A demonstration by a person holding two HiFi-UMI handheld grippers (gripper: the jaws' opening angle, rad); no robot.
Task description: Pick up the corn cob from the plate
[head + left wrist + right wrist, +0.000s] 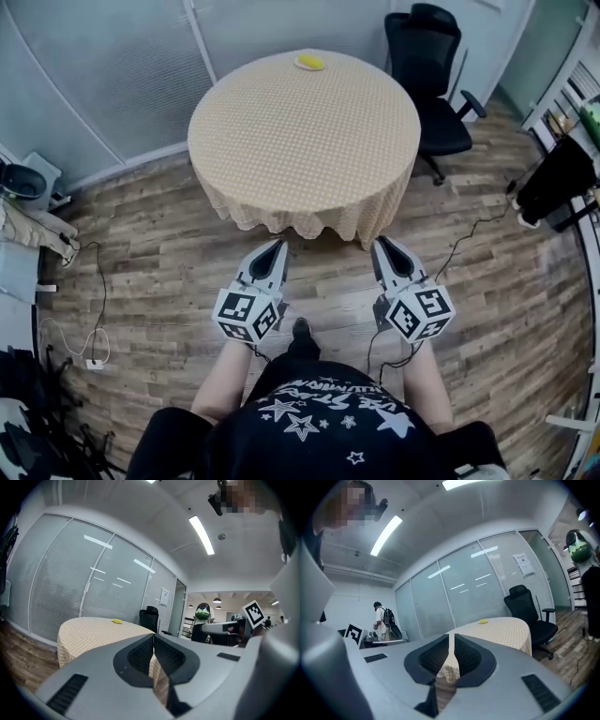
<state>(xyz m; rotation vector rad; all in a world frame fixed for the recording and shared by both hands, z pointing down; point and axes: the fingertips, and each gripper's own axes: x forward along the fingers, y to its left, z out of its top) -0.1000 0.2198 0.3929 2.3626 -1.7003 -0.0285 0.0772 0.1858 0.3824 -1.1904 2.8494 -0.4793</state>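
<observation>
Yellow against tan checked cloth, the corn cob is seen at the far edge of the round table. The left gripper and right gripper are held short of the near edge, jaws pressed together on nothing, presumably because the cob is not yet within reach. The table is set on a wood-plank floor, with glass partitions behind and a black office chair beside it.

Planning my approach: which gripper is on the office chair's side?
The right gripper: the black office chair stands right of the table, the left gripper on the other side.
</observation>
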